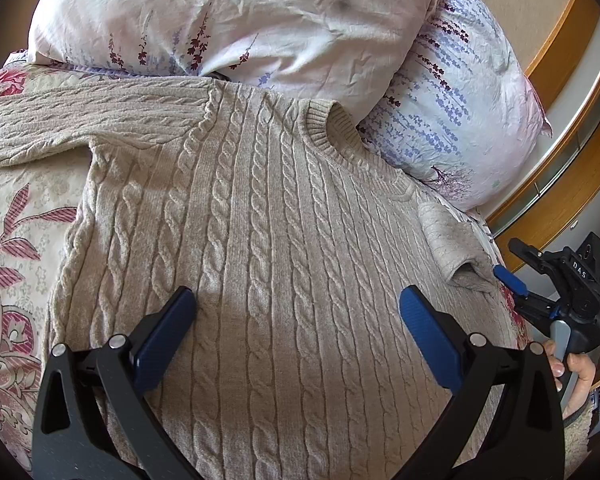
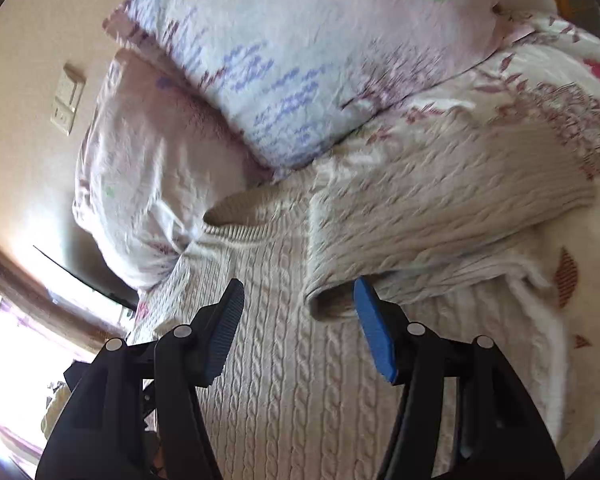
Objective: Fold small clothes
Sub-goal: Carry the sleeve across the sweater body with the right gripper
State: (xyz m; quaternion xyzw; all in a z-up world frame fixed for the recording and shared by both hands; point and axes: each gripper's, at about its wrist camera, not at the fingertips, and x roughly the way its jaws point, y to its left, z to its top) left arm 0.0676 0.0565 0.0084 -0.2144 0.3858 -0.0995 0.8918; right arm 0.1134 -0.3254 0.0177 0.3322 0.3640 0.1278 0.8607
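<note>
A beige cable-knit sweater (image 1: 268,216) is lying front up on a bed, spread over a floral bedspread (image 1: 16,240) with its ribbed collar (image 1: 332,128) pointing toward two pillows (image 1: 228,20) in a lavender-print fabric. In the left wrist view, one sleeve (image 1: 80,120) is stretching straight out toward the left edge of the picture, flat on the bedspread. The other sleeve (image 2: 420,216) is lying folded across the body of the sweater, its open cuff (image 2: 332,300) resting on the knit.

The left gripper (image 1: 296,312) is hanging above the lower chest of the sweater with its jaws standing wide, nothing between the blue pads (image 1: 168,336), and no contact with the knit visible.

The right gripper (image 2: 300,312) is sitting just in front of the folded sleeve's cuff. Its jaws are parted and empty, the cuff lying just beyond the right-hand pad (image 2: 374,332) rather than between the two. The right wrist picture is smeared with motion blur, so whether that pad is brushing the cuff cannot be told. In the left wrist view the same gripper is showing at the right edge, held in a person's hand (image 1: 576,376), beside the sweater's side.
</note>
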